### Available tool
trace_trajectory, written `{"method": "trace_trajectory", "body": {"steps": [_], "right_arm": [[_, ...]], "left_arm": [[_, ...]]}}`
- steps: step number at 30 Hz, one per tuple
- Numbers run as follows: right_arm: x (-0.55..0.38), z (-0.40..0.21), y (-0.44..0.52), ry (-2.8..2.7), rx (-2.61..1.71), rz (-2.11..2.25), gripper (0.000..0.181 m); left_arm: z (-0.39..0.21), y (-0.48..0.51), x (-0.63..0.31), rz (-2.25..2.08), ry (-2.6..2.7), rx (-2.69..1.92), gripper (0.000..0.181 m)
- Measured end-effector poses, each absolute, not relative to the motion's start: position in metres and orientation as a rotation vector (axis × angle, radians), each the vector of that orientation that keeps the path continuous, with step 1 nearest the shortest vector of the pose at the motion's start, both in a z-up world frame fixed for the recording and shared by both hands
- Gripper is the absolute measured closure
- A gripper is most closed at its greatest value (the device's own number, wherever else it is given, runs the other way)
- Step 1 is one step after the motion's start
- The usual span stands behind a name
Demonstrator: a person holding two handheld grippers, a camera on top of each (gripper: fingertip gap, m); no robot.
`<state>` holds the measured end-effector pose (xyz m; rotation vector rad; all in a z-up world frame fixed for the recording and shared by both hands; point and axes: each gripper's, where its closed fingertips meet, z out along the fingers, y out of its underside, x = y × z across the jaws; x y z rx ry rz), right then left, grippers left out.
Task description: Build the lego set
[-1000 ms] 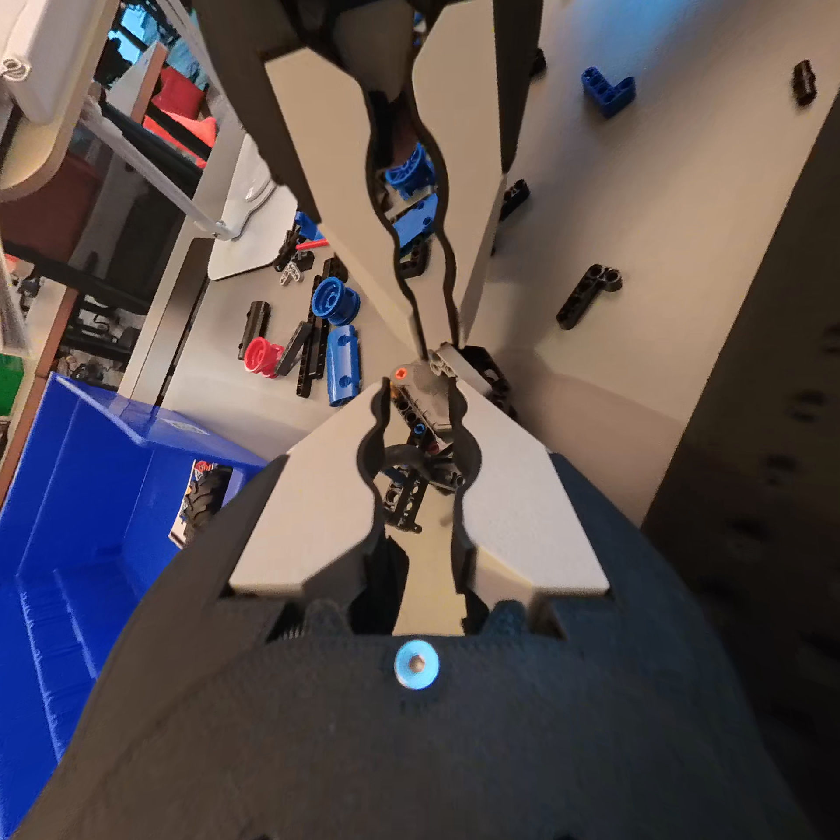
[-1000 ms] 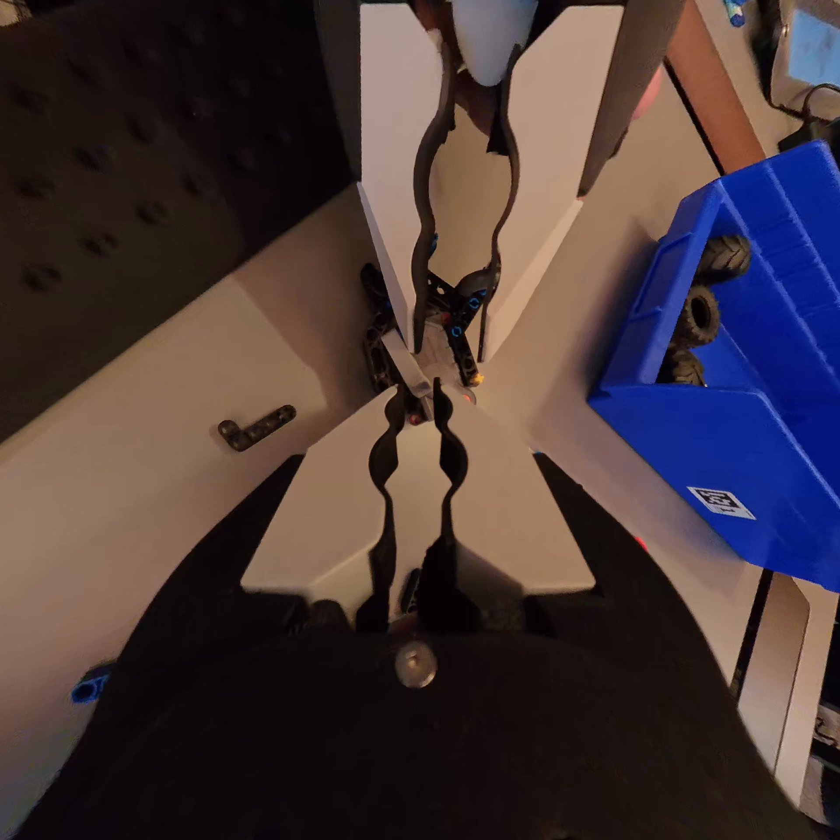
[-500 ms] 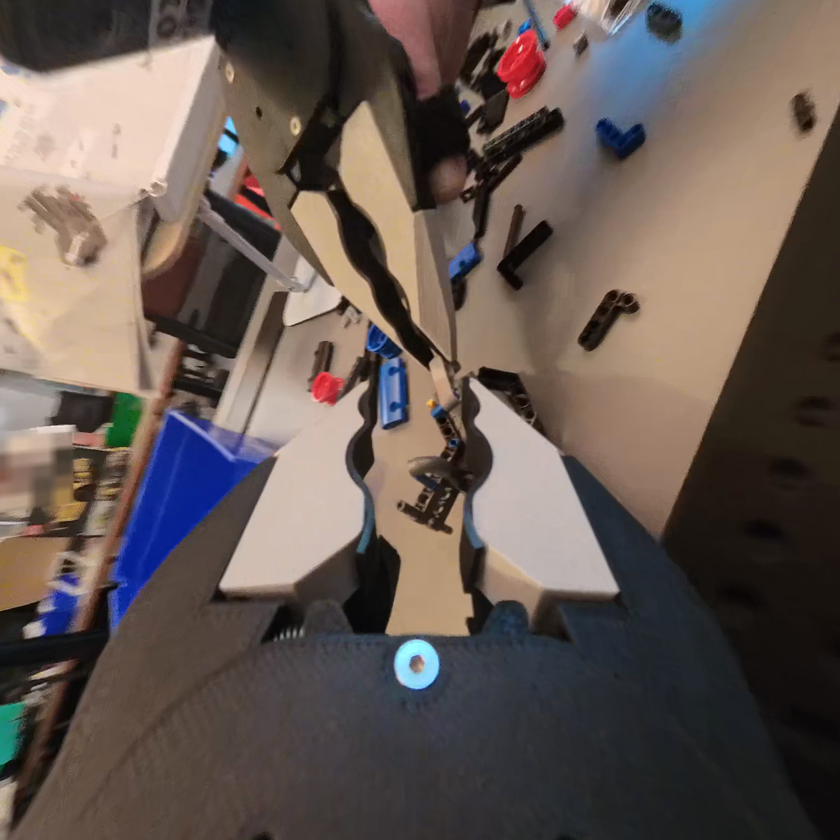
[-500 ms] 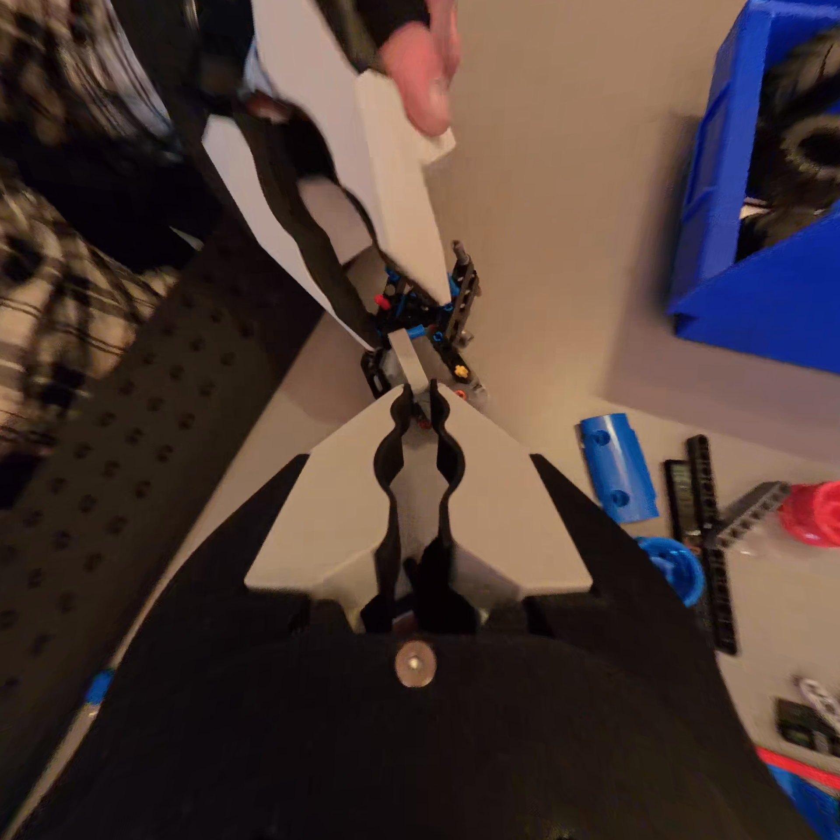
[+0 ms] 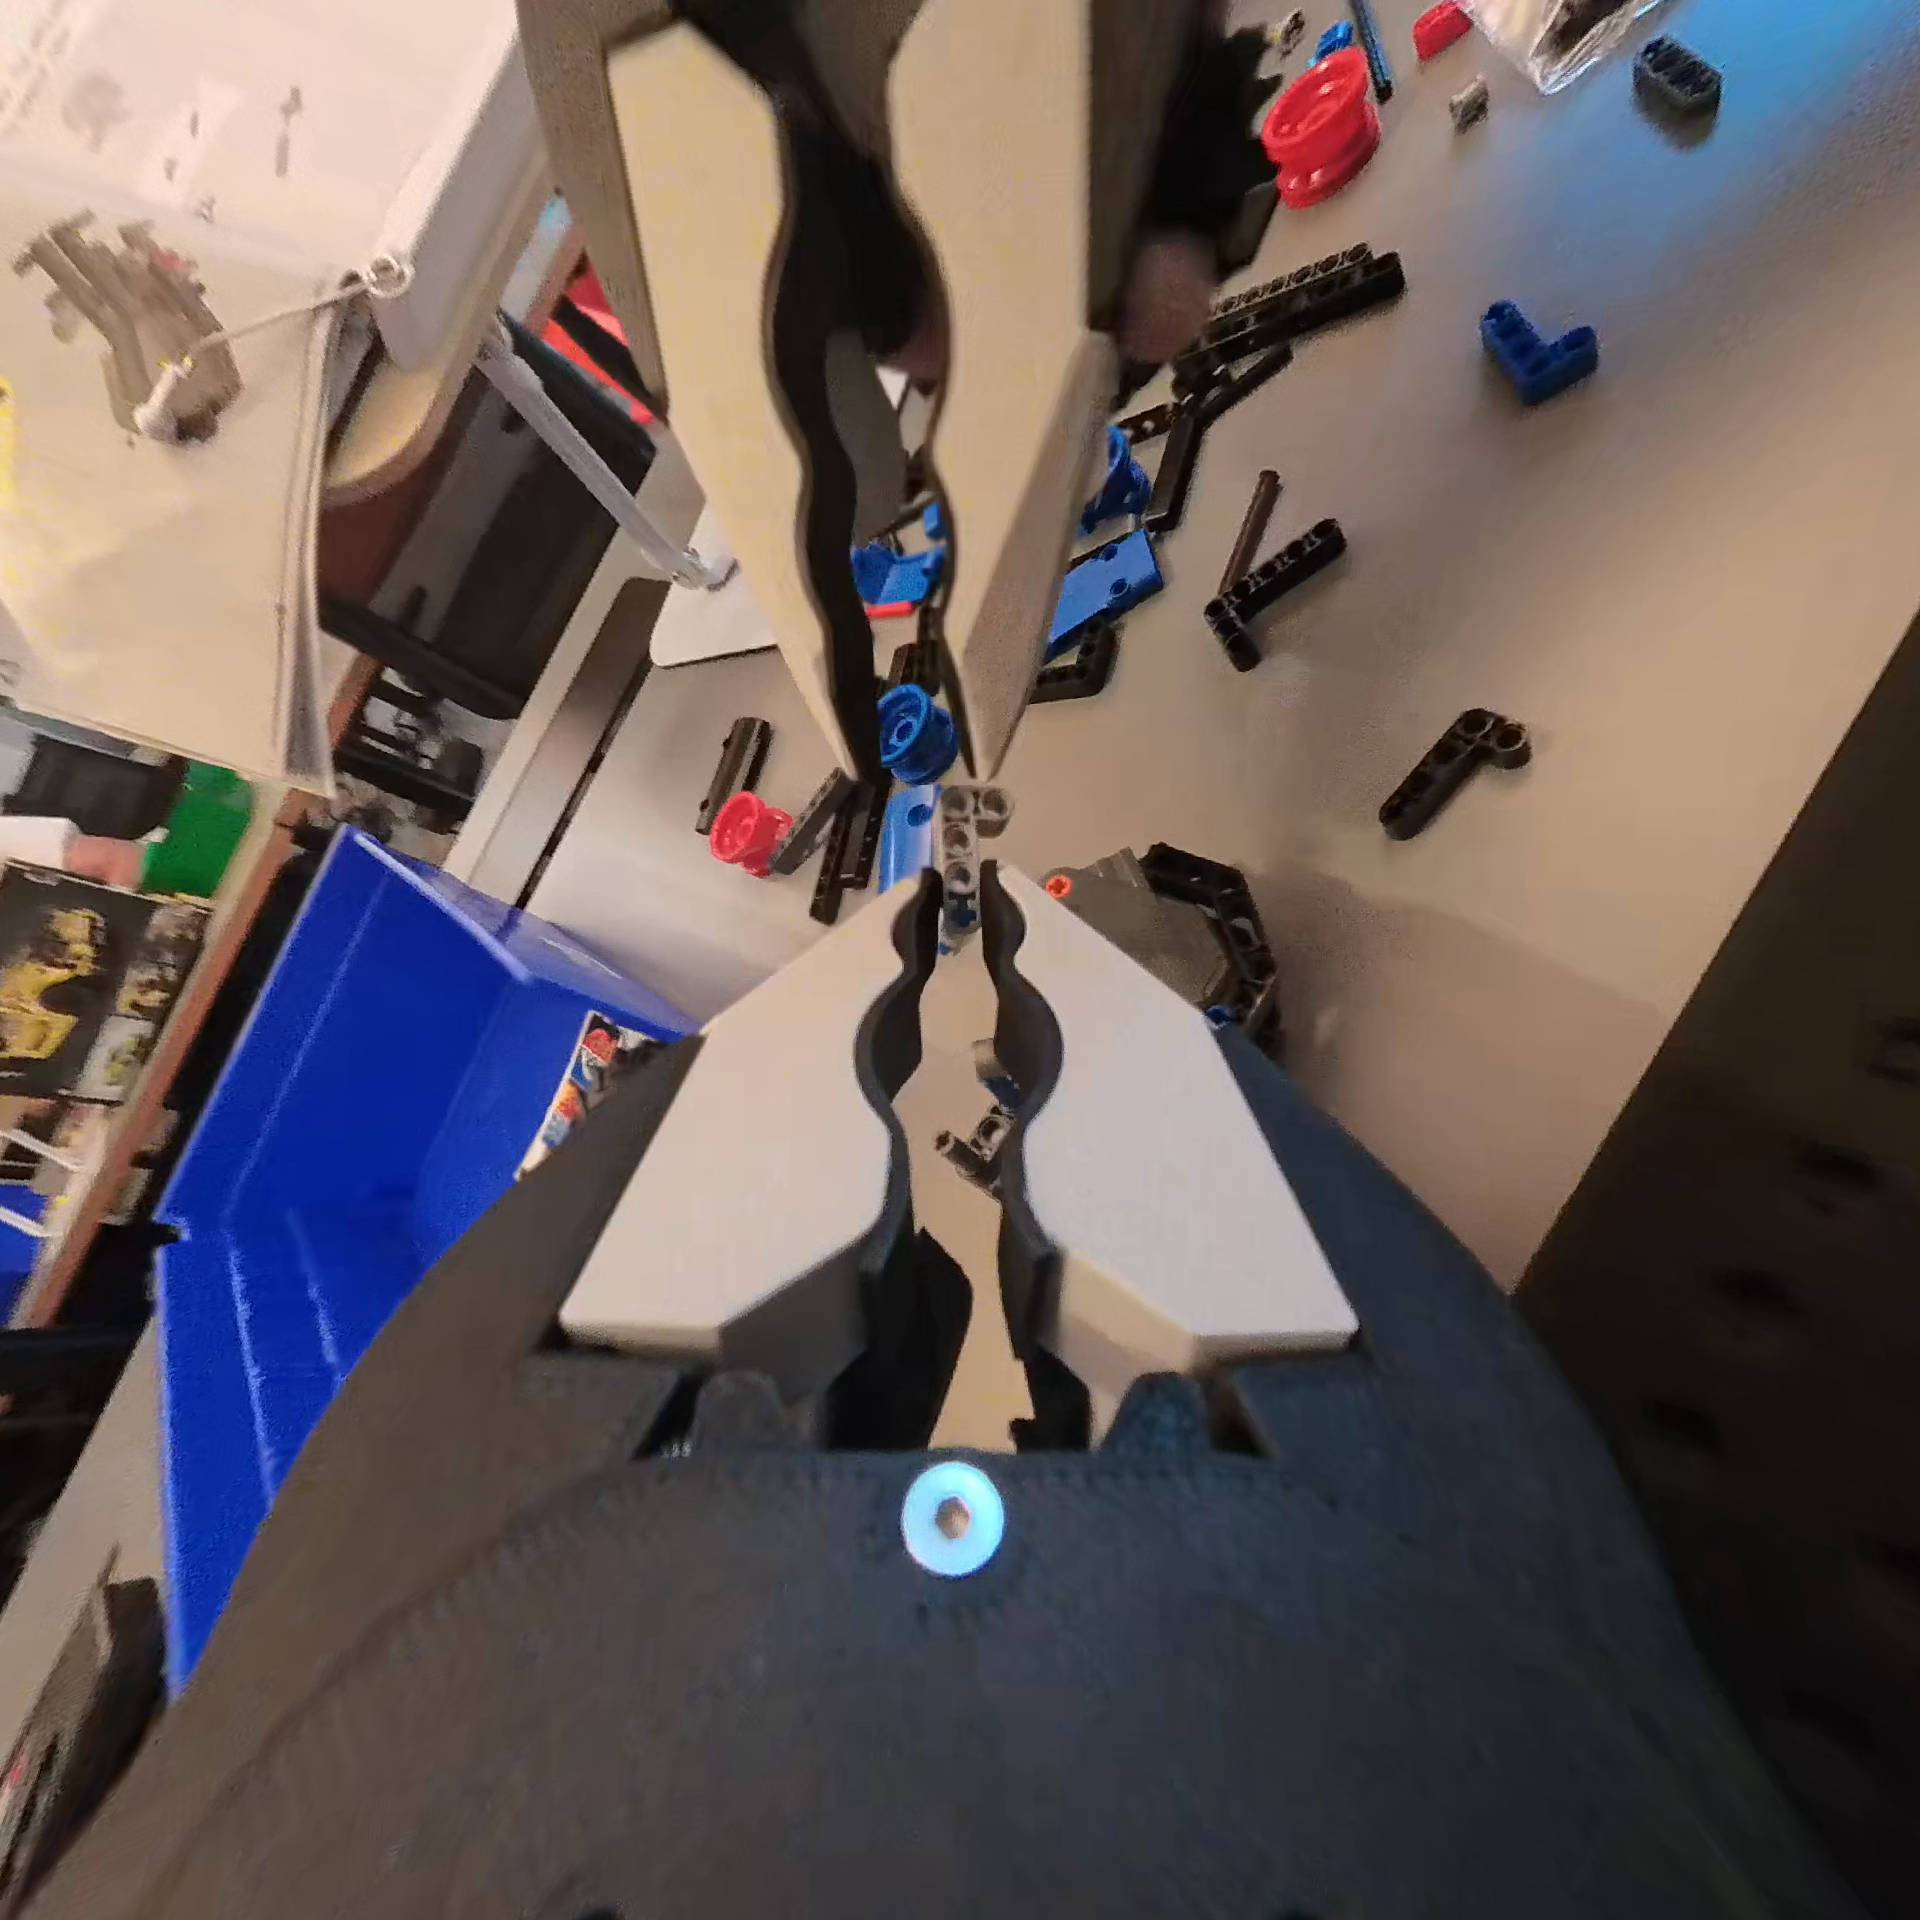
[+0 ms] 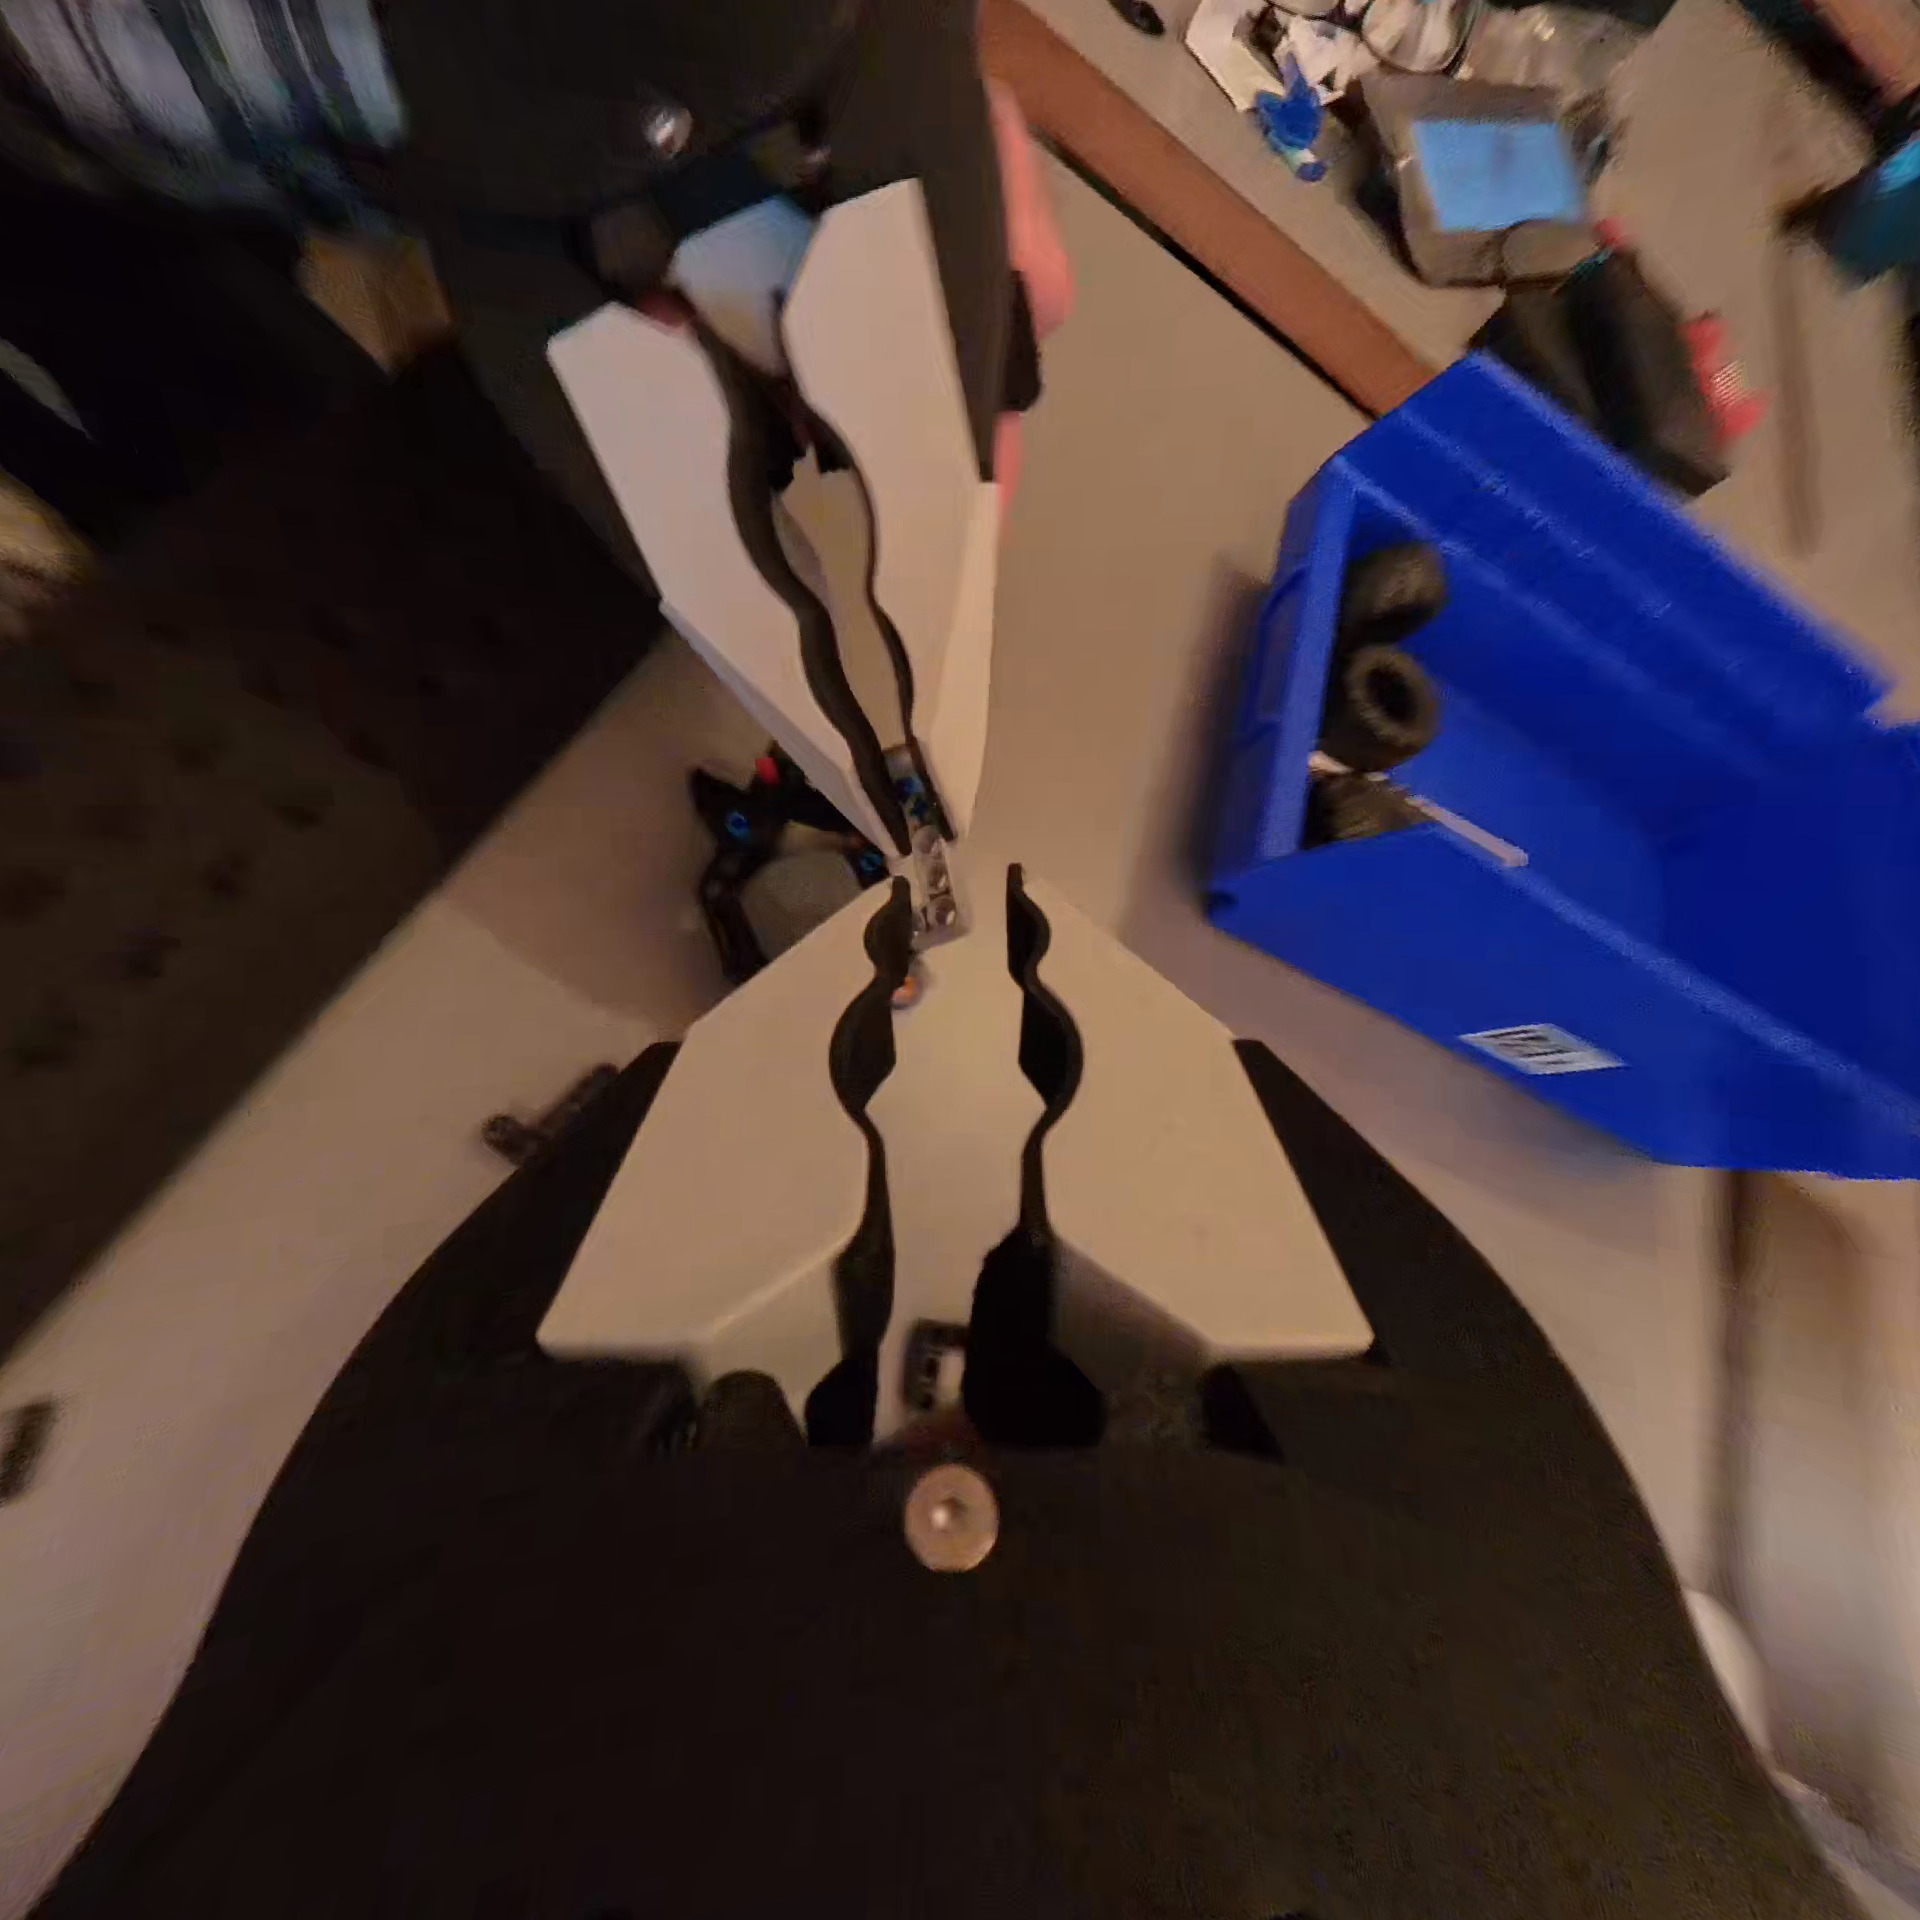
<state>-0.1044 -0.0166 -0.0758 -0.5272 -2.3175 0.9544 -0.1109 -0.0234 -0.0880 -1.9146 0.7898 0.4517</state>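
Grey beam: a short light-grey lego piece with round holes, pinched at its near end between the tips of the left gripper, whose jaws are pressed almost together on it; the far end pokes out toward 12 o'clock.
Right gripper: jaws spread apart, holding nothing; in its own view the grey beam sits just inside its left tip, and whether it touches that finger is hard to tell through the blur.
Opposite tips: in the left wrist view the right gripper hangs from 12 o'clock, its fingertips just above the beam's free end.
Black frame assembly: a partly built black and grey lego frame with blue and red pins, lying on the table at 2 o'clock of the left gripper's tips.
Blue bin: at 3 o'clock in the right wrist view, black tyres inside.
Loose parts: a red wheel hub, a blue L-shaped piece and black beams scattered from 12 to 2 o'clock.
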Motion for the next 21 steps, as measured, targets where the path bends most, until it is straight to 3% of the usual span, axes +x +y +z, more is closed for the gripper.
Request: {"method": "trace_trajectory", "body": {"steps": [4, 12, 15, 21], "right_arm": [[-0.106, -0.087, -0.019, -2.303, -0.330, 0.623, 0.167], [-0.111, -0.094, -0.019, -2.278, -0.299, 0.563, 0.176], [-0.111, -0.101, -0.015, -2.330, -0.338, 0.619, 0.176], [-0.110, -0.114, -0.021, -2.470, -0.313, 0.724, 0.176]], "left_arm": [[-0.085, -0.020, -0.110, 0.390, 0.754, -1.947, 0.175], [-0.091, -0.019, -0.109, 0.353, 0.723, -2.027, 0.175], [-0.097, -0.023, -0.119, 0.404, 0.637, -2.081, 0.141], [-0.116, -0.031, -0.119, 0.360, 0.560, -2.136, 0.139]]}}
